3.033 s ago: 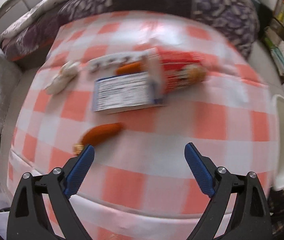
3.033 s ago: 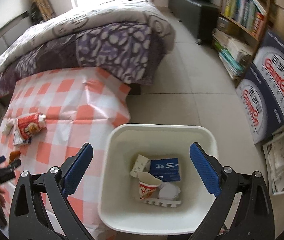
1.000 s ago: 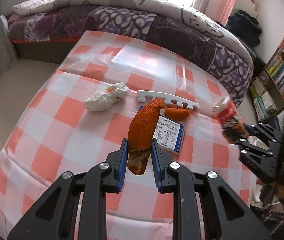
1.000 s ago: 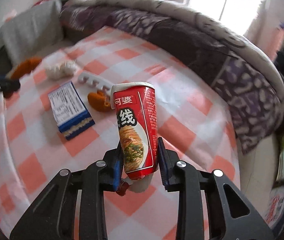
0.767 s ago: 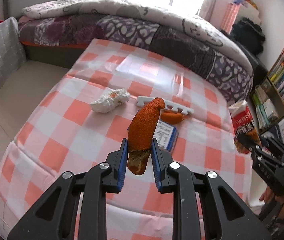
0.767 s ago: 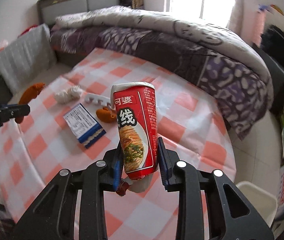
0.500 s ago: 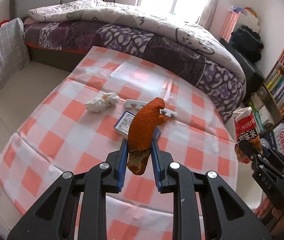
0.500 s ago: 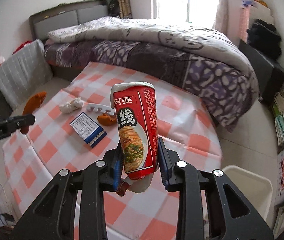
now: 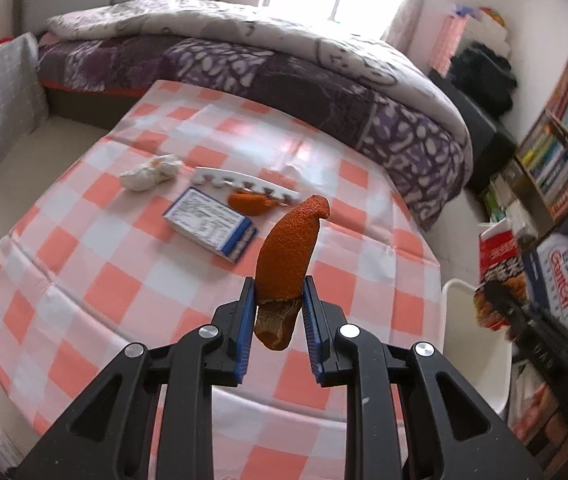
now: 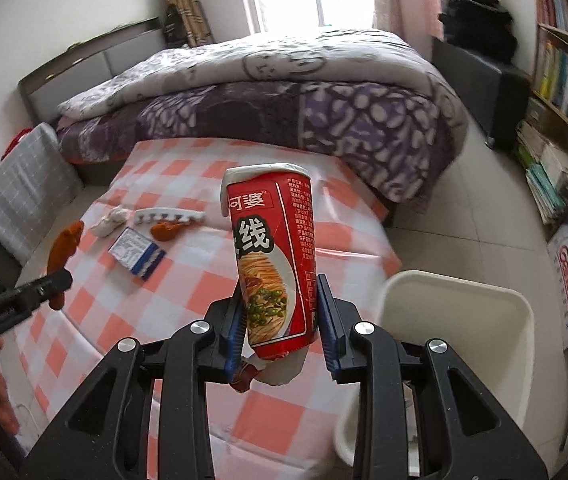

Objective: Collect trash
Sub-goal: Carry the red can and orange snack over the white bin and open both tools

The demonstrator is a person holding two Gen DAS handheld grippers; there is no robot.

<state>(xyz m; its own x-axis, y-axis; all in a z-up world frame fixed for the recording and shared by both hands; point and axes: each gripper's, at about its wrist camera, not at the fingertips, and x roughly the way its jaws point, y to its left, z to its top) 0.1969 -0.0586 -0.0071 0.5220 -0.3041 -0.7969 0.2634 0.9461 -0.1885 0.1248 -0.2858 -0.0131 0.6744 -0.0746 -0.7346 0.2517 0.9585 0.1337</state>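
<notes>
Orange peel [image 9: 286,258], rough and curled, stands pinched between the jaws of the left gripper [image 9: 278,330] above the checked cloth [image 9: 96,280]; it looks light and bendable, so the hold near its lower end suits it. The right gripper [image 10: 280,334] squeezes a red paper cup [image 10: 274,256] beside the white bin [image 10: 460,304]; the thin cup is crushed easily, and its base seems the firmest place.
</notes>
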